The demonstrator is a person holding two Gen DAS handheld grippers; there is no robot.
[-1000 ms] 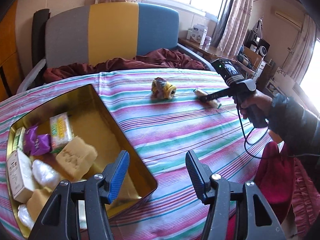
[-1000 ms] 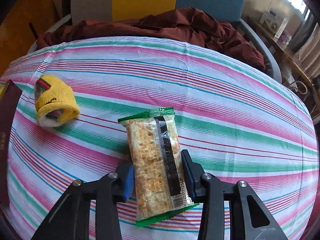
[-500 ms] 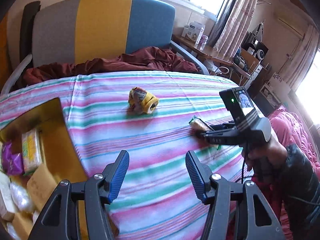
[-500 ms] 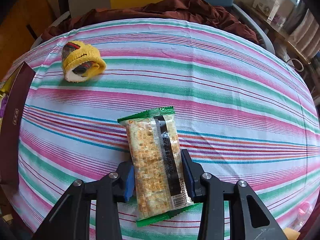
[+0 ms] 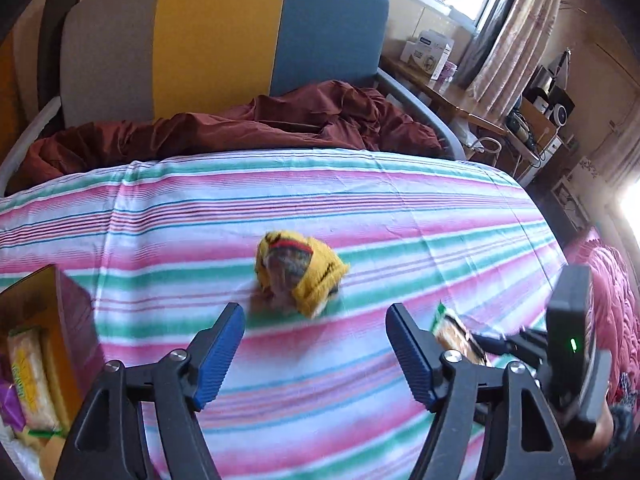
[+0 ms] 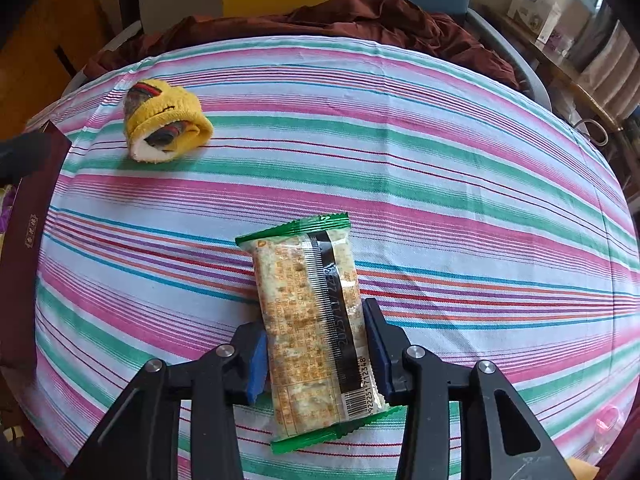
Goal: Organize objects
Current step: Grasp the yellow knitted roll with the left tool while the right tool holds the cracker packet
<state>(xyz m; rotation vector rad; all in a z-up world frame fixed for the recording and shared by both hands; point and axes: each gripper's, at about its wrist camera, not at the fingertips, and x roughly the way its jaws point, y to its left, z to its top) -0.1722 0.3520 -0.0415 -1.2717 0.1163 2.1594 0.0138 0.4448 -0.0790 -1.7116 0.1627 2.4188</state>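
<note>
My right gripper (image 6: 316, 344) is shut on a cracker packet (image 6: 312, 312) with green ends, held above the striped tablecloth (image 6: 440, 168). The packet also shows in the left wrist view (image 5: 456, 332), at the right beside my left gripper. My left gripper (image 5: 316, 344) is open and empty, just short of a rolled yellow sock (image 5: 300, 276). The sock also shows in the right wrist view (image 6: 164, 128), at the far left. A gold tin (image 5: 44, 320) with snack packets (image 5: 28, 376) sits at the left edge.
A dark red blanket (image 5: 240, 128) lies on a grey, yellow and blue chair (image 5: 224, 36) behind the table. The tin's dark red outer wall (image 6: 28, 240) stands at the left in the right wrist view. A side table with boxes (image 5: 428, 52) is at the back right.
My left gripper has swung right, away from the tin and toward the yellow sock. My right gripper has pulled back toward me with the cracker packet still in it.
</note>
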